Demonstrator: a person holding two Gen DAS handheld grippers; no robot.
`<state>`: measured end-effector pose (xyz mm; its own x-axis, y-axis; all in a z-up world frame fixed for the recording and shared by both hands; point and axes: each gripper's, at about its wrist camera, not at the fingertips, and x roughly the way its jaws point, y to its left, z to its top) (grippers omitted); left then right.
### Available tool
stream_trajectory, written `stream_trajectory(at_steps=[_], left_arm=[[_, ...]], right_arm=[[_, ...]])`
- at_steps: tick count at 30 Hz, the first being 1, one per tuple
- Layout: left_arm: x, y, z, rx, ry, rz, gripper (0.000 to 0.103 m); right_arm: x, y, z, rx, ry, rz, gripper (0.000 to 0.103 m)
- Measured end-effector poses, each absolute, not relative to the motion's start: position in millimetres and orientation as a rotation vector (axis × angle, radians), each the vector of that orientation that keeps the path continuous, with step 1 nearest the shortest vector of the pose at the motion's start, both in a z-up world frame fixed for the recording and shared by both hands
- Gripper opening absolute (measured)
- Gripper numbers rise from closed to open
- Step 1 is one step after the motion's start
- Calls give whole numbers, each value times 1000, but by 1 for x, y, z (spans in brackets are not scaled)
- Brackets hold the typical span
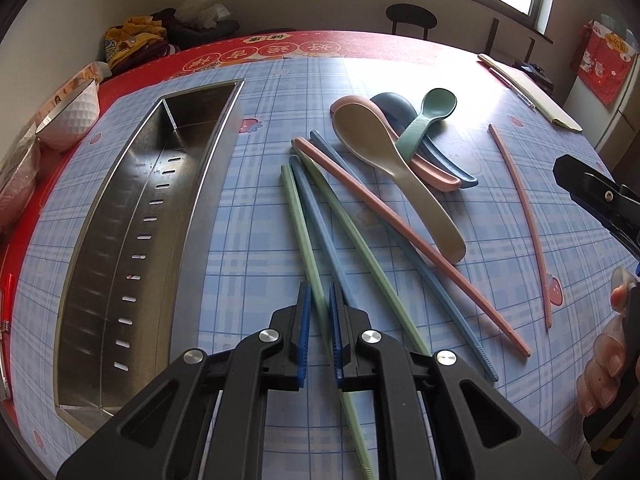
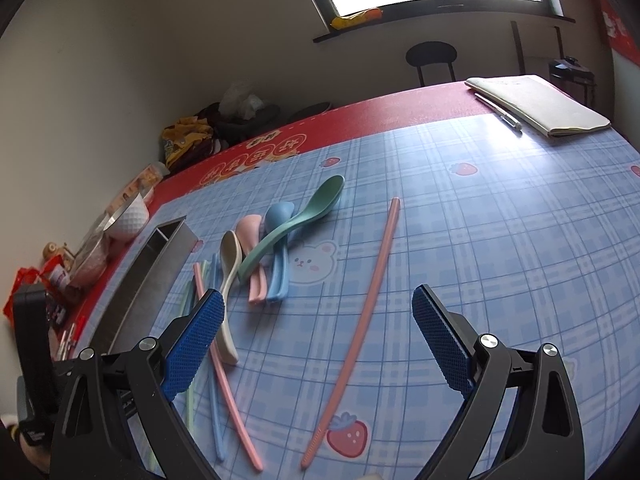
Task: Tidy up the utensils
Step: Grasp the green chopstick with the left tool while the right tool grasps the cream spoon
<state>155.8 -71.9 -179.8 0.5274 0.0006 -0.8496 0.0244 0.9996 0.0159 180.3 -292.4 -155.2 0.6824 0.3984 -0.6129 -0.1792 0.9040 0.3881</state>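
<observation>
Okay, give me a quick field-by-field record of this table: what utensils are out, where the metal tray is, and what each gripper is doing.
surface: blue plaid tablecloth
tray: steel utensil tray, nothing seen in it, left of the utensils
spoons: beige spoon, pink spoon, blue spoon, green spoon, piled together
chopsticks: green, blue and pink ones fanned beside the spoons; single pink chopstick lying apart
left gripper: shut on green chopstick
right gripper: open, holding nothing, above the single pink chopstick

Your left wrist view looks steeply down, close over the chopsticks [image 1: 312, 240]. Your right wrist view looks shallower across the table [image 2: 500, 260]. Both share the spoons [image 2: 276, 248].
</observation>
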Motion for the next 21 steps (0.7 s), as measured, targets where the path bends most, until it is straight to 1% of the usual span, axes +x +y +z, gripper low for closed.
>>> stream_trajectory(at_steps=[6, 10, 14, 21], left_arm=[[151, -75, -181, 31, 961, 0, 9], [150, -69, -180, -12, 964, -8, 6], [146, -62, -179, -49, 964, -25, 6], [135, -61, -163, -58, 906, -62, 6]], right_arm=[[181, -292, -156, 322, 751, 345, 92], [182, -294, -158, 337, 757, 351, 92], [183, -294, -159, 348, 756, 370, 92], [184, -290, -161, 344, 770, 414, 92]])
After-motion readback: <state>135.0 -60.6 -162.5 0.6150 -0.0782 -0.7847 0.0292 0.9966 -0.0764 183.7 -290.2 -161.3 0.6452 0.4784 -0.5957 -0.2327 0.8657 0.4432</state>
